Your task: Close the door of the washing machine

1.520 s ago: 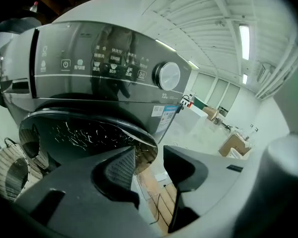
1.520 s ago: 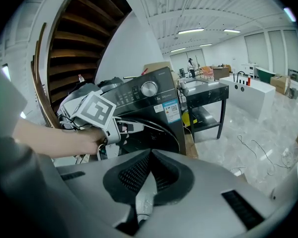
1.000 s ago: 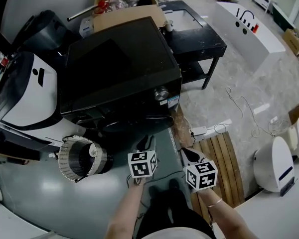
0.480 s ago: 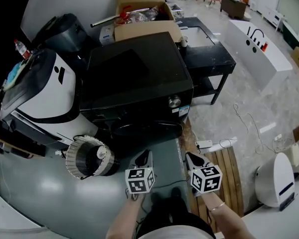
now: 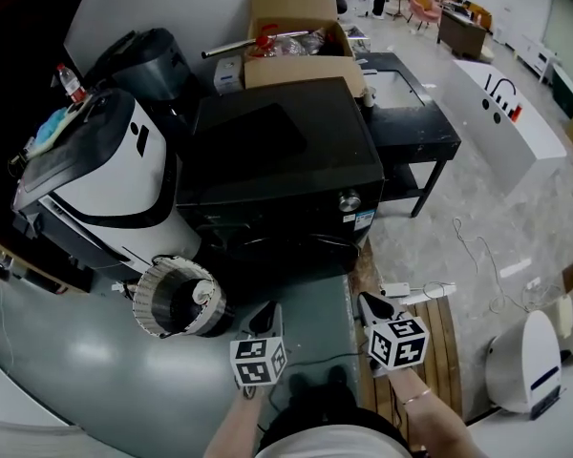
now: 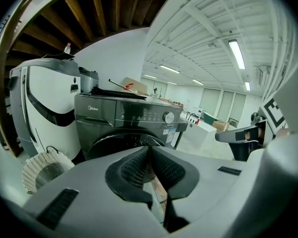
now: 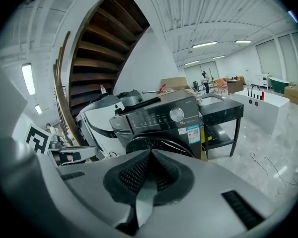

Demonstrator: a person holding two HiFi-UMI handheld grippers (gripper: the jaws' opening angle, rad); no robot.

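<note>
Washing machine [image 5: 277, 160] is straight ahead of me: black, knob on the front panel, w/ a cardboard box [image 5: 301, 27] behind it & a white appliance [image 5: 115, 175] on its left. Its door [image 7: 164, 144], the round one low on the front, looks flush w/ the cabinet in both claw views. No gap at the rim that I can see, so I judge it's already shut & the job's prob done. That'd be why neither claw is on it. Left claw [image 5: 265, 315] & right claw [image 5: 372, 305] hang side by side over the grey floor, well apart from the front, noses tipped down toward the door. Left claw's jaws are closing, nothing btwn them, pads all but meeting at the tips. Right claw is clenched & empty, pads together. Makes sense, b/c pushing a door needs no grasp & a closed nose is a blunt thing to press w/. A ribbed hose coil [image 5: 177, 299] lies on the floor just beside the machine's lower left corner, off to the side of the door. Can't tell from here if the latch caught; the rim's dark & small in view. If anything's left, it's a check push on the door's edge.
</note>
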